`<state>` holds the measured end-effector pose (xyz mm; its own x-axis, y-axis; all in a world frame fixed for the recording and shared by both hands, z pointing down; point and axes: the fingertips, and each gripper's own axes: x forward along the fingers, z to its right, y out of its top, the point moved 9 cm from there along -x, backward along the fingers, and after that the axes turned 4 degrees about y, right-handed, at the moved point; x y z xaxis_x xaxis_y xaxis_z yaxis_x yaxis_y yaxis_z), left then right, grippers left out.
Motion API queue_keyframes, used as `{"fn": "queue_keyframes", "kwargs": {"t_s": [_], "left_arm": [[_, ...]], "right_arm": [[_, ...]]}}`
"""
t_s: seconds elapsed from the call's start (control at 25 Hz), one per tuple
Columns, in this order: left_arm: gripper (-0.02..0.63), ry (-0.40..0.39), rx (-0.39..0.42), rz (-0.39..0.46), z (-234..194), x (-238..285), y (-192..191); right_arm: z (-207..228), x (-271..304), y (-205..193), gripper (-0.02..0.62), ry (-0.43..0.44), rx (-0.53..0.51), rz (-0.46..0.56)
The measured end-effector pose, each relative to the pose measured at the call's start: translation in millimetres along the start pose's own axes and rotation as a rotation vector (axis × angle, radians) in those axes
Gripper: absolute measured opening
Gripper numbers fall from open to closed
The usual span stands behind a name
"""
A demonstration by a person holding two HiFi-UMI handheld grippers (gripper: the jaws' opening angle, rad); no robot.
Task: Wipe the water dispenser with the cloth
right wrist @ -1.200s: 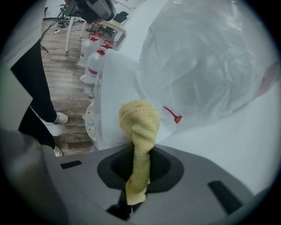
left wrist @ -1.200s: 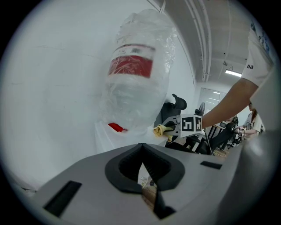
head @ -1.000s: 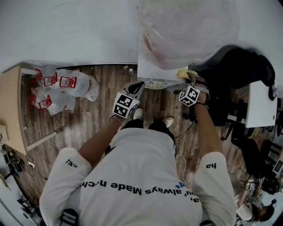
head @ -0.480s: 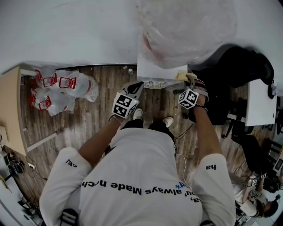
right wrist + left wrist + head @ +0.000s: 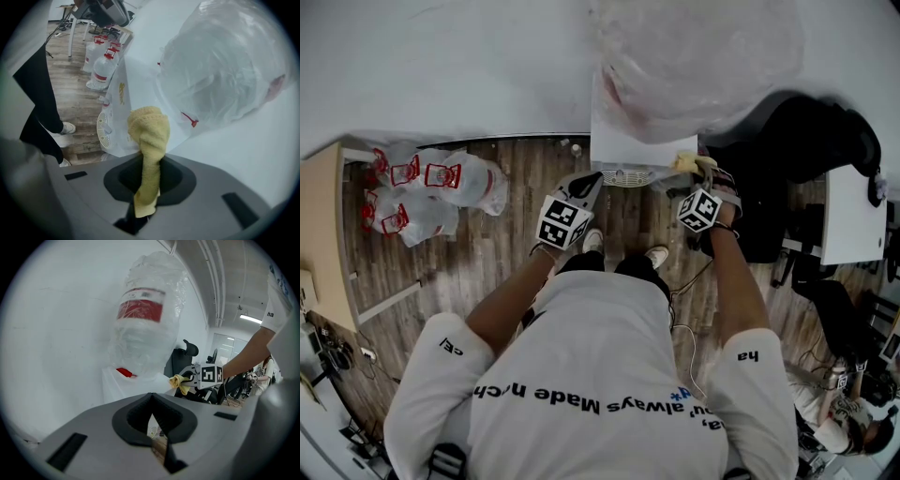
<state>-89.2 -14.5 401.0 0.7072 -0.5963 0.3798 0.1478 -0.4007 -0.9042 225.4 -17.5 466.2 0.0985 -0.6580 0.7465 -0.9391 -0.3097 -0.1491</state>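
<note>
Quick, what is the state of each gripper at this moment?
Left gripper: jaws together, holding nothing.
Right gripper: shut on the yellow cloth.

Yellow cloth (image 5: 149, 136), white dispenser (image 5: 639, 155), clear bottle (image 5: 145, 341) with red label.

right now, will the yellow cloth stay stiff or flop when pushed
Probably floppy: the cloth bunches and folds where the right gripper pinches it. Likely light; its towelling looks grippy, so it should drag, not slip, on the water dispenser.
</note>
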Motion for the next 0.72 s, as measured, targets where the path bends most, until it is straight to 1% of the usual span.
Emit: {"fn": "queue_keyframes", "kwargs": {"t_s": [0.08, 0.16, 0.28, 0.36, 0.44, 0.52, 0.64, 0.72], "left_arm": [[0.017, 0.003, -0.004, -0.001, -2, -1, -1], [0.017, 0.005, -0.008, 0.000, -4, 0, 0], [0.017, 0.010, -0.008, 0.001, -8, 1, 0], [0.017, 0.014, -0.010, -0.002, -10, 0, 0], [0.017, 0.018, -0.014, -0.005, -13, -1, -2], [0.017, 0.021, -0.015, -0.007, -16, -2, -3], [0.017, 0.028, -0.017, -0.010, -20, -4, -4], [0.017, 0.034, -0.020, -0.013, -22, -5, -7]], "right_arm": [[6, -3, 1, 0.054, 0.001, 0.055, 0.013], [18, -14, 4, 0.054, -0.034, 0.162, 0.052], [36, -40, 19, 0.055, -0.110, 0.355, 0.158], [38, -56, 35, 0.055, -0.120, 0.465, 0.245], [31, -67, 55, 0.055, -0.095, 0.543, 0.325], [19, -72, 75, 0.055, -0.055, 0.597, 0.389], [-1, -75, 101, 0.057, 0.014, 0.665, 0.457], [-14, -75, 117, 0.057, 0.062, 0.688, 0.499]]}}
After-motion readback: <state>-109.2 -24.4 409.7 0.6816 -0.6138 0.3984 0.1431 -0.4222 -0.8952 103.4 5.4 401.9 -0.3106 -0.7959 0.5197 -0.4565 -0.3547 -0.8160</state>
